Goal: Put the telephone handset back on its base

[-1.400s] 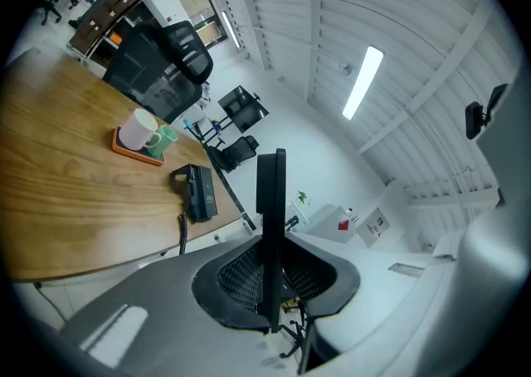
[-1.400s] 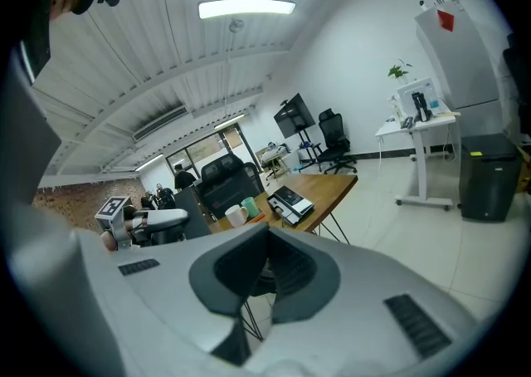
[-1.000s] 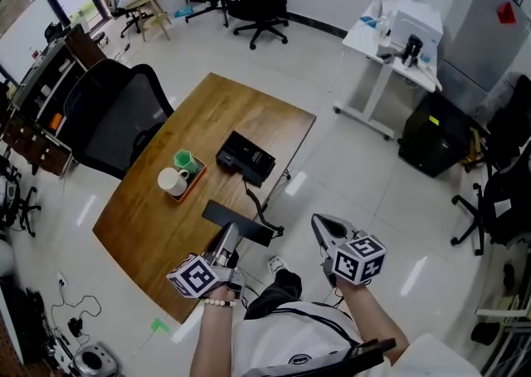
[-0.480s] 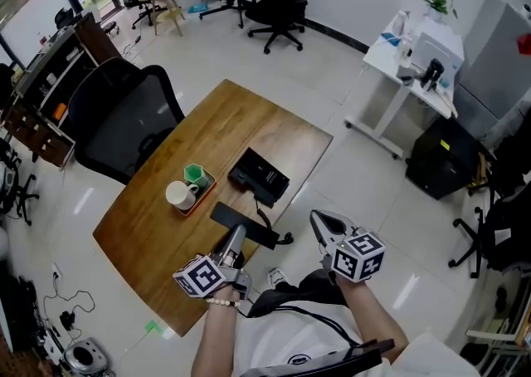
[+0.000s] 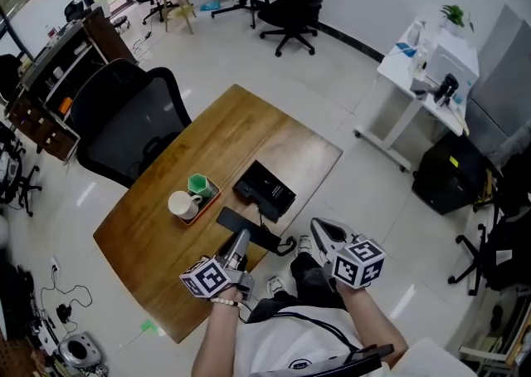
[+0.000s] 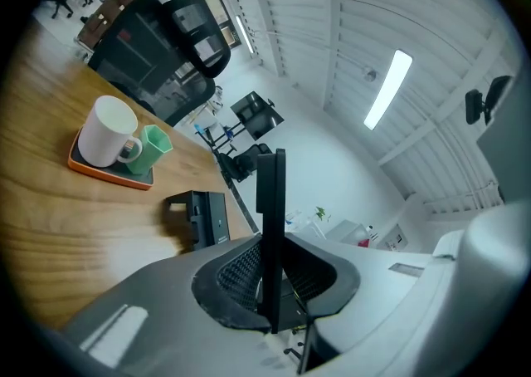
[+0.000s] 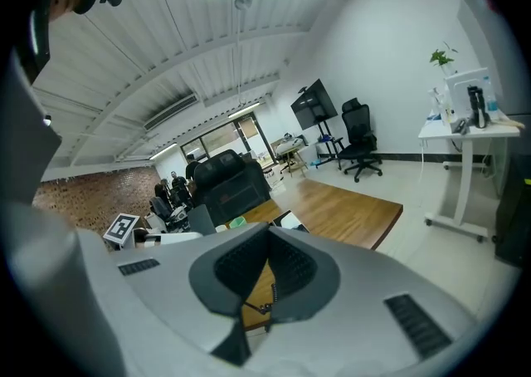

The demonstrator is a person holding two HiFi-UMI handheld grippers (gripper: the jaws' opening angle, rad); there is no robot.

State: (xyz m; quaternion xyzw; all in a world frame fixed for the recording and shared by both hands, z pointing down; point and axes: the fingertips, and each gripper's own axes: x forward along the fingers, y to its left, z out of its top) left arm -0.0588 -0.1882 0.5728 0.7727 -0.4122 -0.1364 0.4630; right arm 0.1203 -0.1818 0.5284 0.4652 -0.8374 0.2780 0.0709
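Since a second ago the black flat telephone handset (image 5: 226,219) has come closer to the black rectangular telephone base (image 5: 265,188), and the brown wooden table (image 5: 241,130) now sits lower and further right in the head view.

Left gripper (image 5: 240,237): held low over the near edge of the table, jaws pointing forward and slightly right towards the base. The forearm rises from the bottom of the head view, with a bead bracelet (image 5: 217,302) at the wrist. In the left gripper view the jaws are closed part-way onto the handset, which stands edge-on between the two pads and projects beyond the tips. The grip lies near the middle of the handset.

Handset position: crosswise in the jaws, just short of the near side of the base and apart from it. Whether it hangs clear of the table top cannot be told. A black coiled cord (image 5: 284,244) leads off the near table edge beside it.

Right gripper (image 5: 317,224): held off the table, over the white tiled floor (image 5: 373,201), to the right of the cord, jaws pointing forward. In the right gripper view the jaw tips meet and nothing is between them.

Left of the base an orange tray (image 5: 202,198) carries a white mug (image 5: 179,204) and a green cup (image 5: 198,183). A black office chair (image 5: 124,126) stands at the far left side of the table.
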